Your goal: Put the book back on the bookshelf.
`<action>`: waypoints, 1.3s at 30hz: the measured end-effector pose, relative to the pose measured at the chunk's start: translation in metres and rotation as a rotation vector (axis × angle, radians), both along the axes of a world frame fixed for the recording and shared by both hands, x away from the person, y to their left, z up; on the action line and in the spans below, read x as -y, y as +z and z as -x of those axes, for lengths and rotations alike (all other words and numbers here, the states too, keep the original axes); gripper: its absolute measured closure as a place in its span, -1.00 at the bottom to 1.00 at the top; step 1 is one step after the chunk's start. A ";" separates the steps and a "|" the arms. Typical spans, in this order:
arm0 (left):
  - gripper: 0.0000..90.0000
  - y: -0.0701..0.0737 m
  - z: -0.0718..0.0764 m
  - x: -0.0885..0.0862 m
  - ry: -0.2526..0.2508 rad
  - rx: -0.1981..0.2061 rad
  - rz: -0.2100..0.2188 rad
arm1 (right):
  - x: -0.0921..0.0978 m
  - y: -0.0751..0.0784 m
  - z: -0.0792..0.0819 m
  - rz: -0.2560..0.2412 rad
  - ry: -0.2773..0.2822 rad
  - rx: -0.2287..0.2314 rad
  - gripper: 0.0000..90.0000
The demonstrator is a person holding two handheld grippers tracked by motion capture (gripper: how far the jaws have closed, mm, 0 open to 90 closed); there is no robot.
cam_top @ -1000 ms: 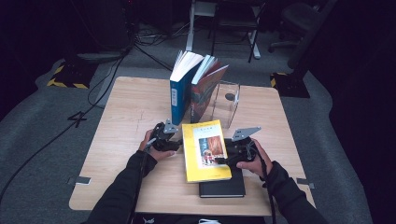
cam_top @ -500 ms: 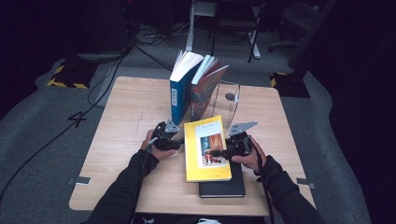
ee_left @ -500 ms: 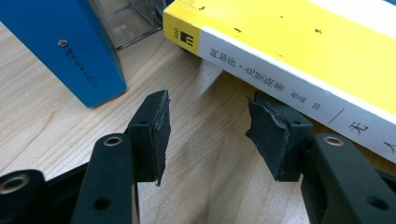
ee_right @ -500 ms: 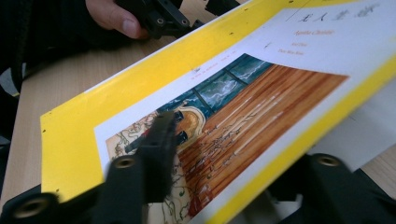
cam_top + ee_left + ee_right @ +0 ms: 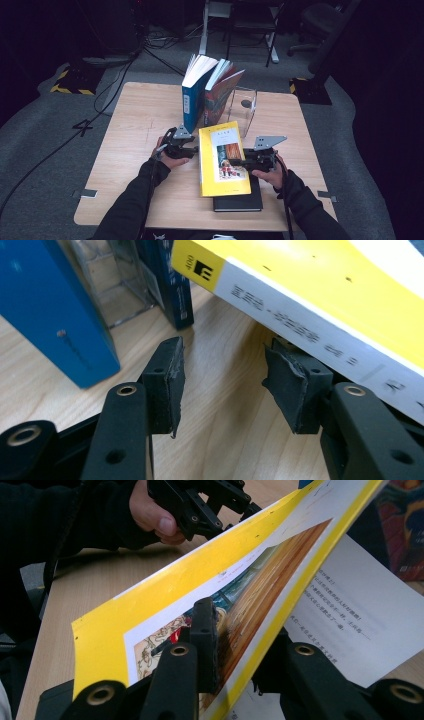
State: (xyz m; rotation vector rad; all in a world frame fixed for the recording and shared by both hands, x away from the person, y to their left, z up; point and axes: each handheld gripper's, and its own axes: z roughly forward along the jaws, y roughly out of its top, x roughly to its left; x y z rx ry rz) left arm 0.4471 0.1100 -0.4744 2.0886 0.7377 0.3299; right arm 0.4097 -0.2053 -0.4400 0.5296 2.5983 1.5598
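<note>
The yellow paperback book with a picture on its cover (image 5: 223, 160) is lying near the front middle of the table, resting partly on a flat black book (image 5: 239, 201), and its front cover is being lifted off the first white page. The right gripper (image 5: 248, 162) is pinching that cover's outer edge, one jaw on the picture side and one beneath, while the left gripper (image 5: 189, 148) is sitting at the spine side with its jaws spread apart, holding nothing, one pad tucked under the spine. Since the thin cover is bending in the grip, I judge it could crease or slip free if pulled faster, and the book could slide off the black one because nothing is clamping the spine. Just behind, a blue hardback (image 5: 193, 97) and a red-patterned book (image 5: 221, 95) are standing against a clear plastic bookend (image 5: 244, 104). The light wooden table (image 5: 135, 140) is standing on grey carpet, cables trailing through the dark room.
</note>
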 end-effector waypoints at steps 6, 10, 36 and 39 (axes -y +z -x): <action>0.06 0.014 0.000 0.001 -0.016 -0.001 0.064 | 0.007 0.008 0.012 -0.020 0.001 0.078 0.69; 0.14 0.024 0.000 0.001 -0.016 0.003 0.109 | 0.010 0.015 0.020 -0.039 0.018 0.119 0.69; 0.99 0.099 0.015 0.022 -0.224 0.140 0.141 | 0.011 0.031 0.033 -0.002 0.042 0.266 0.77; 0.99 0.104 0.017 0.023 -0.227 0.154 0.164 | 0.011 0.033 0.035 -0.003 0.019 0.291 0.81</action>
